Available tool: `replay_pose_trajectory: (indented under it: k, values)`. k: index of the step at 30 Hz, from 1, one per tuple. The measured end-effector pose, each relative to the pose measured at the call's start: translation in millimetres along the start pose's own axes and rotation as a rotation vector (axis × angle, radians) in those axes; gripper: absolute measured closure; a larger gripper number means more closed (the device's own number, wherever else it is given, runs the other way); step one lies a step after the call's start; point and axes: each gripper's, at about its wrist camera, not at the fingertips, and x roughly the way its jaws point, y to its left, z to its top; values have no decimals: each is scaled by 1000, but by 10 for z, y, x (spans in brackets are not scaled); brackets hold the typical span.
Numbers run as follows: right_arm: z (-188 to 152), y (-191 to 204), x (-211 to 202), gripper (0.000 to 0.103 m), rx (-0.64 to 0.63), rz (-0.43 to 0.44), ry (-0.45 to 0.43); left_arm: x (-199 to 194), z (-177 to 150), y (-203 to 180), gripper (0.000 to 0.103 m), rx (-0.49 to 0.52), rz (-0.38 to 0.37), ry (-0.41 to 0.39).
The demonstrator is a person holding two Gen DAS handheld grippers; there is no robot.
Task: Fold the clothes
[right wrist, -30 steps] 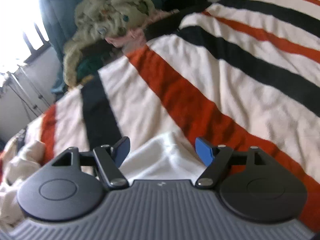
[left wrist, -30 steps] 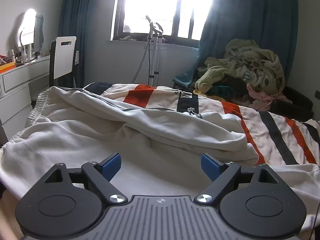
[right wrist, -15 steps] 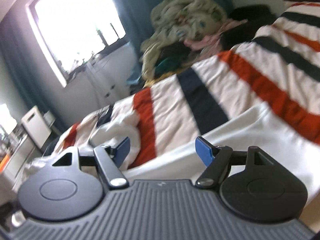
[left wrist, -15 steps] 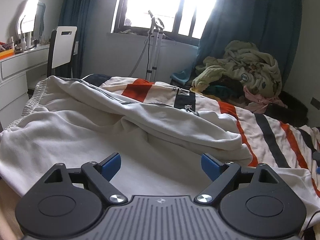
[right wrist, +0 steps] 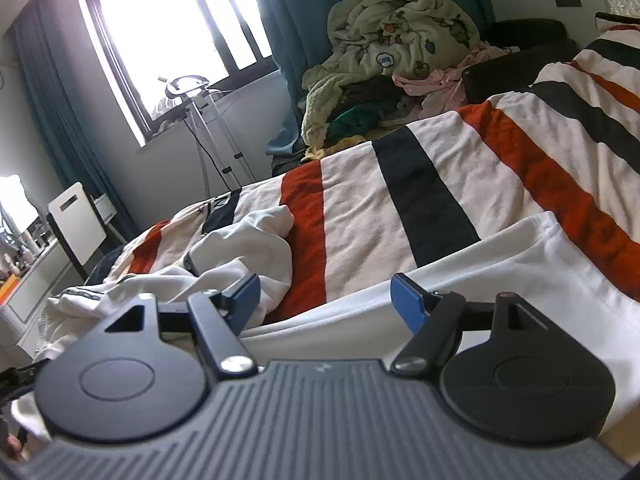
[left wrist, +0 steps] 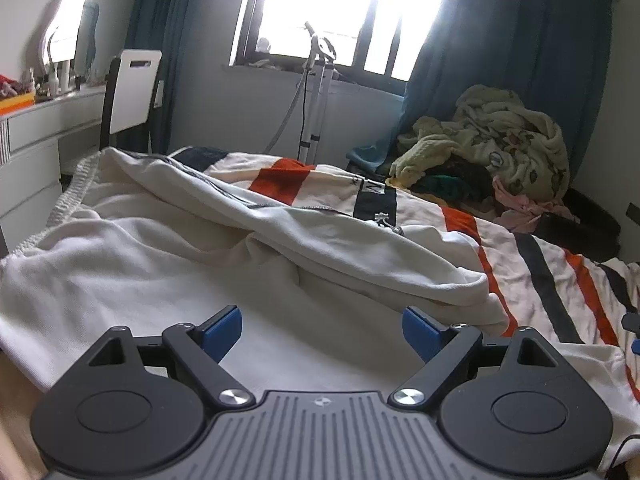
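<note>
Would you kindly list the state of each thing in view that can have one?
Left tool: open, holding nothing, over the garment.
Right tool: open, holding nothing.
White garment: unfolded, rumpled, spread on the striped blanket.
Clothes pile: heaped, unfolded.
Curtains: drawn back from the window.
Chair: at the desk, unoccupied.

Rumpled white garment (left wrist: 208, 256) on striped bed

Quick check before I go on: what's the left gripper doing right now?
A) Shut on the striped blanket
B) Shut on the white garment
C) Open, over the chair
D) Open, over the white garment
D: the left gripper has its blue fingertips wide apart, nothing pinched between them, with the white garment spread beneath.
</note>
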Motion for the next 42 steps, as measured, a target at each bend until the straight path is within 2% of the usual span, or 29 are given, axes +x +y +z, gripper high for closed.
replay_pose_trajectory:
  k: [5, 8, 13, 17, 19, 21, 23, 25, 28, 30, 32, 34, 37, 38, 39, 40, 41, 42]
  values:
    - [-24, -55, 27, 29, 31, 11, 21, 260, 207, 110, 17, -197, -77, 67]
    - [-36, -126, 117, 28, 74, 27, 59, 516, 358, 135, 19, -287, -111, 81]
    - [33, -226, 563, 28, 185, 87, 139, 1067, 524, 196, 22, -409, -146, 124]
    - [156, -222, 1069, 28, 152, 130, 153, 1573, 459, 372, 38, -523, -172, 179]
    - [208, -222, 1322, 29, 119, 157, 148, 1725, 436, 452, 43, -567, -195, 177]
    - [245, -220, 1644, 29, 138, 202, 178, 1852, 418, 527, 55, -606, -219, 167]
    - [279, -200, 1970, 29, 158, 247, 208, 1979, 400, 602, 57, -645, -243, 157]
    - [312, -101, 2287, 29, 140, 269, 221, 2066, 401, 635, 58, -657, -267, 143]
    - [351, 43, 2747, 29, 120, 304, 239, 2208, 402, 668, 69, -678, -285, 141]
    - [343, 94, 3009, 29, 144, 345, 259, 2303, 410, 696, 85, -705, -290, 138]
    - [325, 135, 3232, 29, 169, 380, 286, 2366, 442, 708, 92, -709, -286, 131]
    - [316, 173, 3369, 29, 174, 413, 294, 2383, 487, 703, 98, -691, -286, 112]
    - [305, 198, 3475, 29, 193, 455, 293, 2345, 616, 604, 99, -600, -285, 56]
    - [306, 200, 3499, 33, 203, 453, 290, 2316, 661, 558, 99, -563, -283, 31]
    - [312, 200, 3506, 46, 207, 442, 282, 2286, 696, 514, 99, -534, -284, 11]
    - [320, 198, 3504, 71, 207, 426, 272, 2258, 719, 481, 99, -517, -286, -1]
    - [328, 189, 3489, 80, 212, 410, 263, 2245, 735, 460, 100, -508, -286, -10]
    - [334, 175, 3469, 82, 219, 395, 254, 2220, 739, 445, 100, -505, -285, -14]
